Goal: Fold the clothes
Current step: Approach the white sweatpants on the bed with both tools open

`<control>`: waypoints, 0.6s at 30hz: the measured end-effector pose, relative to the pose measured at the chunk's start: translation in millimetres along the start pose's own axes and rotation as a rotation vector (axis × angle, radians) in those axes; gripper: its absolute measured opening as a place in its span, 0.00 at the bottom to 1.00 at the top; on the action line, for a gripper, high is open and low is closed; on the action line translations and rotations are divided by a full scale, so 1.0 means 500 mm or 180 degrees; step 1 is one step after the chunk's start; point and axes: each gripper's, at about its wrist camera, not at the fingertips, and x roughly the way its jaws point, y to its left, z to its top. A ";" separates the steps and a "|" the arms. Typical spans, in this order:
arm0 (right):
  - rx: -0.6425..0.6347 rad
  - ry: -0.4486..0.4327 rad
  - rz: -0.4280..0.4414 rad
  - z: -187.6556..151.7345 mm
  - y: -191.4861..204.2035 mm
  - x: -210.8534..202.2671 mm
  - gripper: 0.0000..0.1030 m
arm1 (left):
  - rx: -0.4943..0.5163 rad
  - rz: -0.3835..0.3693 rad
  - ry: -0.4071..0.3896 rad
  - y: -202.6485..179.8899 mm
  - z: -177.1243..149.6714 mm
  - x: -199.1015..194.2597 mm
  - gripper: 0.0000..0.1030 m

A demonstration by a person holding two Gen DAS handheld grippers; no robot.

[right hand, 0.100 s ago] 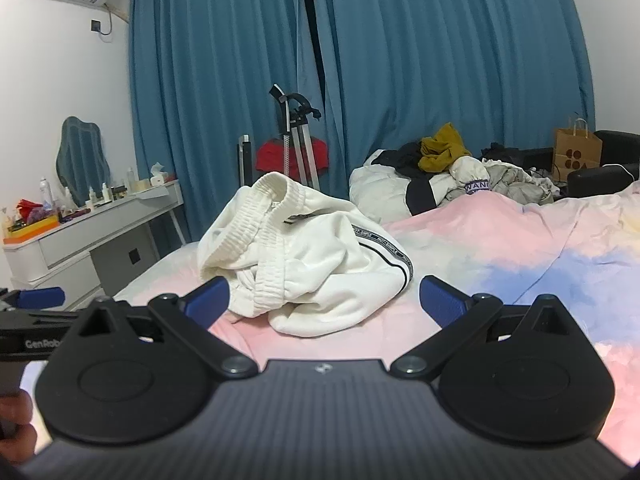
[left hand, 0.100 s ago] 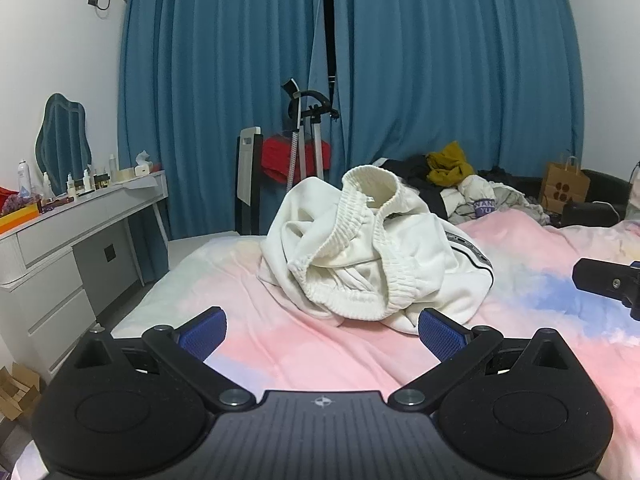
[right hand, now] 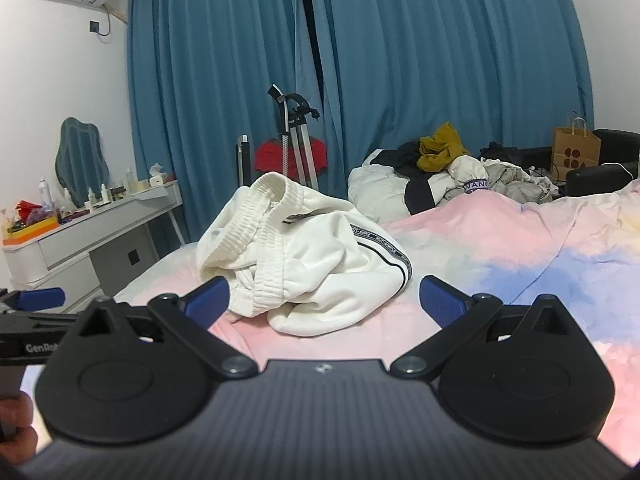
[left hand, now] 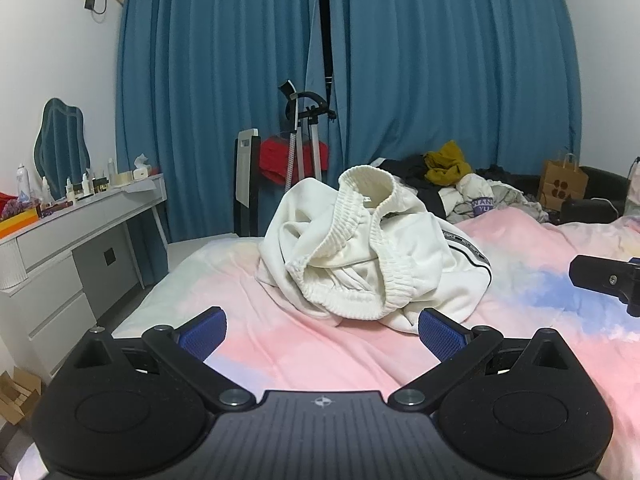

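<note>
A pair of white sweatpants (left hand: 372,256) lies in a rumpled heap on the pink-and-blue bedspread (left hand: 320,344), and everything else in the room can be placed from it. The ribbed elastic waistband (left hand: 360,200) stands up at the top of the heap, gaping open, and a second band of ribbing curls along the near edge. A black stripe with small lettering runs down the outer side of the fabric, on the sweatpants' right. The cloth is creased and bunched, with no fold made in it.

The left gripper (left hand: 322,334) hangs just in front of the sweatpants, its blue pads (left hand: 202,332) spread wide with nothing between them. The right gripper (right hand: 324,300) is near the sweatpants too, equally spread and empty, its left pad overlapping the near edge of the heap in the right wrist view; I cannot tell whether it touches.

Behind the sweatpants hang blue curtains (left hand: 440,80); to their left stands a white dressing table (left hand: 76,232) with bottles. Behind and to the right is a pile of other clothes (right hand: 452,172), with a brown paper bag (right hand: 576,152) farther right.
</note>
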 end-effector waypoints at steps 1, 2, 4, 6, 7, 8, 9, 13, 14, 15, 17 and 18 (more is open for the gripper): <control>-0.0006 -0.0008 -0.0004 -0.001 0.001 -0.001 1.00 | 0.0048 0.0006 -0.0043 -0.005 -0.002 -0.005 1.00; -0.0011 -0.0016 -0.0009 -0.002 0.001 -0.003 1.00 | 0.0092 0.0010 -0.0080 -0.010 -0.004 -0.009 1.00; -0.0023 -0.0031 -0.0017 -0.005 0.003 -0.005 1.00 | 0.0074 -0.0024 -0.0087 -0.007 -0.008 -0.016 1.00; -0.0034 -0.0047 -0.0026 -0.007 0.004 -0.008 1.00 | 0.0081 -0.0035 -0.0031 -0.012 -0.003 -0.010 1.00; -0.0040 -0.0055 -0.0030 -0.008 0.005 -0.010 1.00 | 0.0077 -0.0045 -0.0037 -0.012 -0.005 -0.012 1.00; -0.0046 -0.0062 -0.0035 -0.009 0.006 -0.011 1.00 | 0.0072 -0.0055 -0.0042 -0.012 -0.008 -0.015 1.00; -0.0051 -0.0070 -0.0039 -0.010 0.007 -0.012 1.00 | 0.0066 -0.0062 -0.0045 -0.012 -0.009 -0.017 1.00; -0.0057 -0.0087 -0.0028 -0.014 0.009 -0.015 1.00 | 0.0025 -0.0112 -0.0078 -0.005 -0.017 -0.026 1.00; -0.0063 -0.0100 -0.0026 -0.013 0.010 -0.017 1.00 | 0.0023 -0.0125 -0.0074 -0.004 -0.017 -0.025 1.00; -0.0072 -0.0111 -0.0029 -0.013 0.011 -0.019 1.00 | 0.0017 -0.0138 -0.0080 -0.004 -0.019 -0.024 1.00; -0.0091 -0.0115 -0.0057 -0.014 0.012 -0.018 1.00 | 0.0006 -0.0172 -0.0106 -0.003 -0.022 -0.024 1.00; -0.0090 -0.0113 -0.0077 -0.015 0.011 -0.017 1.00 | 0.0004 -0.0199 -0.0120 -0.002 -0.024 -0.024 1.00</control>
